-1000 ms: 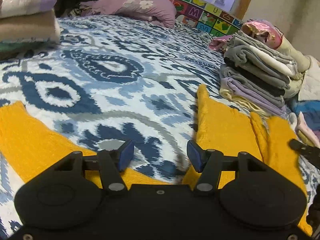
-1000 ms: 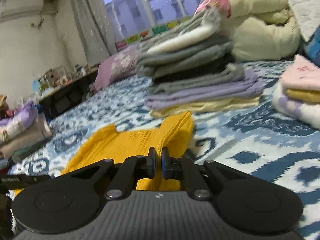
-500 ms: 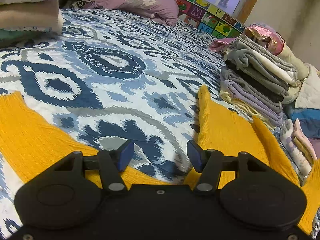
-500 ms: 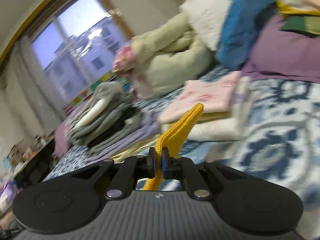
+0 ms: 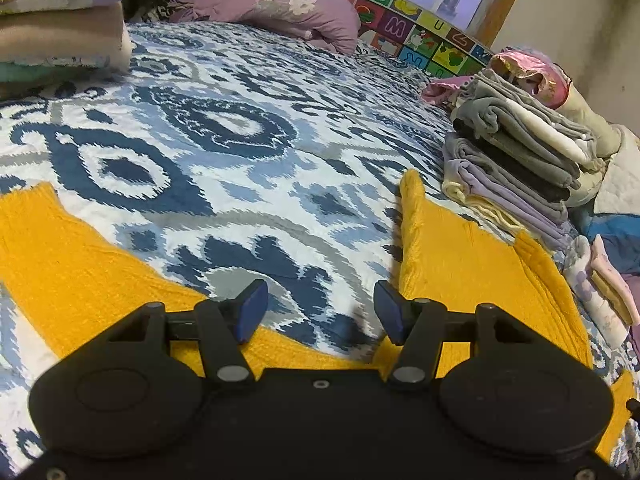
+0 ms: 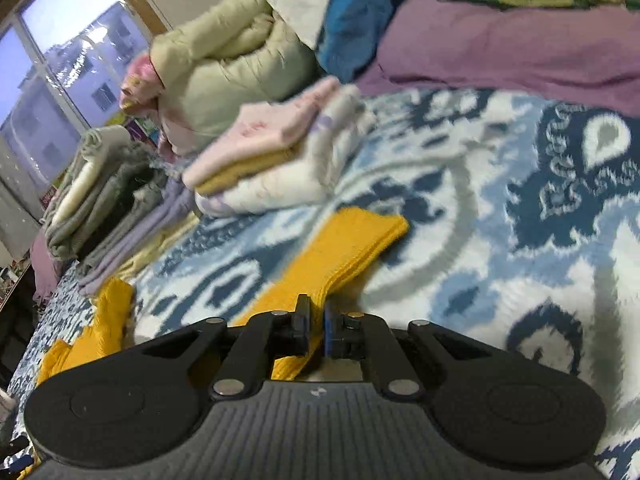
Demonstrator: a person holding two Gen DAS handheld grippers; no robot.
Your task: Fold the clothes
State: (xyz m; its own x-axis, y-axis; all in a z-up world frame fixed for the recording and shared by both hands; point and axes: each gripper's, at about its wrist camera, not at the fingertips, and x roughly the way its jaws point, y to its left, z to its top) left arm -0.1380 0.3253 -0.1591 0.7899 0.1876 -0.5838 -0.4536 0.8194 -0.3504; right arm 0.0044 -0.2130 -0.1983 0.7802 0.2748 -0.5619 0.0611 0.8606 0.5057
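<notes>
A yellow knit sweater [image 5: 460, 256] lies spread on the blue patterned bedspread [image 5: 224, 168], one part at the left [image 5: 60, 264] and one at the right. My left gripper [image 5: 316, 308] is open and empty, low over the sweater's near edge. My right gripper [image 6: 316, 322] is shut on a yellow sleeve [image 6: 340, 248] of the sweater, which stretches forward flat on the bedspread [image 6: 500, 208]. More of the sweater [image 6: 104, 320] shows at the left in the right wrist view.
A stack of folded grey and lilac clothes [image 5: 516, 168] stands right of the sweater, also in the right wrist view [image 6: 108, 200]. A small folded pink and white pile [image 6: 280, 152] lies ahead of the sleeve. Folded blankets [image 5: 56, 32] sit at far left, a purple pillow [image 5: 288, 8] behind.
My right gripper has swung to the right with the sleeve and brought it down from raised to flat on the bedspread. The left gripper has edged slightly forward and stays open.
</notes>
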